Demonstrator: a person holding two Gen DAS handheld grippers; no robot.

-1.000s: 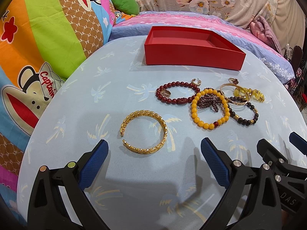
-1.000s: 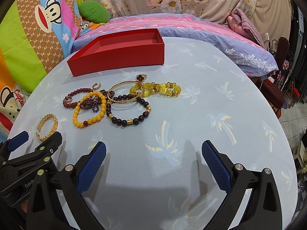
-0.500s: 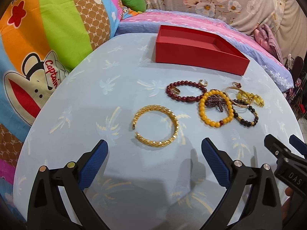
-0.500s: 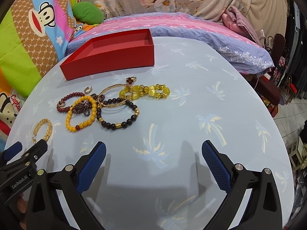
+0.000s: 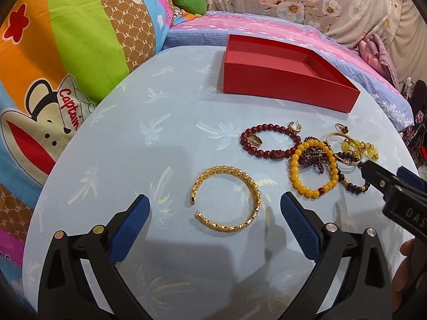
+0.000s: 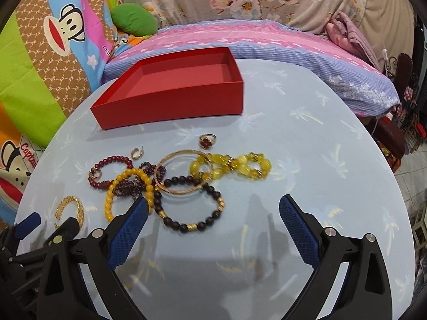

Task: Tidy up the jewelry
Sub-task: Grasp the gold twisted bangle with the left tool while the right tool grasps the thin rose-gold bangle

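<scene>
My left gripper (image 5: 214, 220) is open and empty, its fingers straddling a gold cuff bracelet (image 5: 226, 200) lying flat on the light blue table. My right gripper (image 6: 212, 220) is open and empty just short of a black bead bracelet (image 6: 190, 204). A pile lies beyond: an orange bead bracelet (image 6: 128, 190), a dark red bead bracelet (image 6: 110, 172), a thin gold bangle (image 6: 181, 172), a yellow bead bracelet (image 6: 232, 166) and small rings. An empty red box (image 6: 170, 90) stands behind them; it also shows in the left wrist view (image 5: 288, 77).
The round table (image 6: 307, 160) carries a palm-print cloth. A bed with a pink and purple cover (image 6: 240, 34) lies behind it, with bright cartoon pillows (image 5: 66, 53) at the left. The right gripper's body (image 5: 395, 197) shows at the right edge of the left view.
Both grippers have moved forward toward the jewelry. The gold cuff now lies between the left fingers, and the right gripper has come close to the black bead bracelet.
</scene>
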